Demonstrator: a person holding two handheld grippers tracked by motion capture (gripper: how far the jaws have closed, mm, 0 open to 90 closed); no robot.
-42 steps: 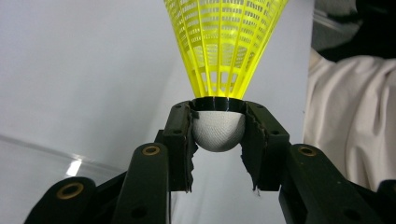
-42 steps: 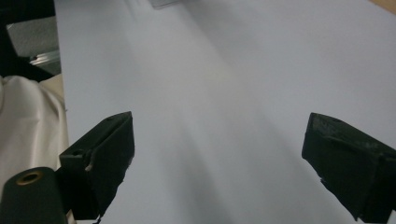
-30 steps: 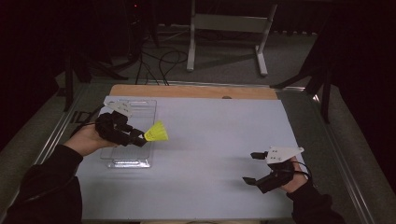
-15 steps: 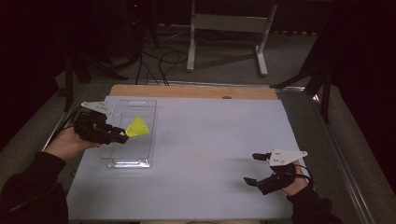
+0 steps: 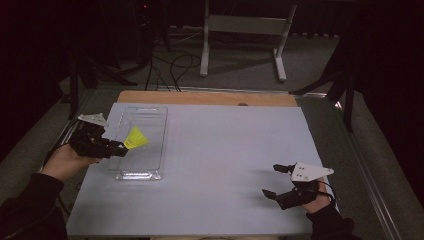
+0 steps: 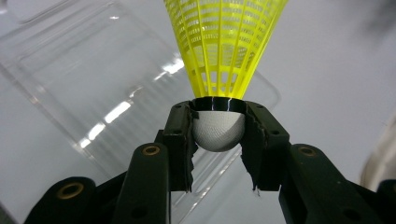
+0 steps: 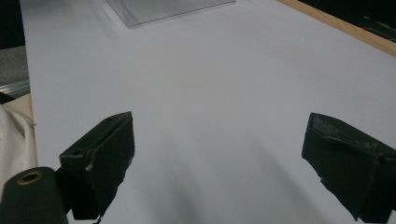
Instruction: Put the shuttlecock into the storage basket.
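A yellow shuttlecock (image 5: 135, 138) (image 6: 223, 44) with a white rounded cork sits in my left gripper (image 5: 119, 148) (image 6: 217, 131), whose jaws are shut on the cork. The yellow skirt points away from the gripper, over the clear plastic tray (image 5: 145, 125) (image 6: 93, 98) at the table's left. I cannot tell whether the shuttlecock touches the tray. My right gripper (image 5: 274, 180) (image 7: 219, 168) rests near the table's front right, open, with only the white tabletop between its jaws.
A white sheet (image 5: 225, 150) covers the table, with a wooden strip (image 5: 205, 98) along its far edge. A white metal stand (image 5: 245, 30) and cables (image 5: 170, 62) are on the floor beyond. The tray's corner (image 7: 154, 11) appears far off in the right gripper view.
My left gripper has carried the shuttlecock leftward and slightly down, from mid-table to over the clear tray. The right gripper has stayed in place.
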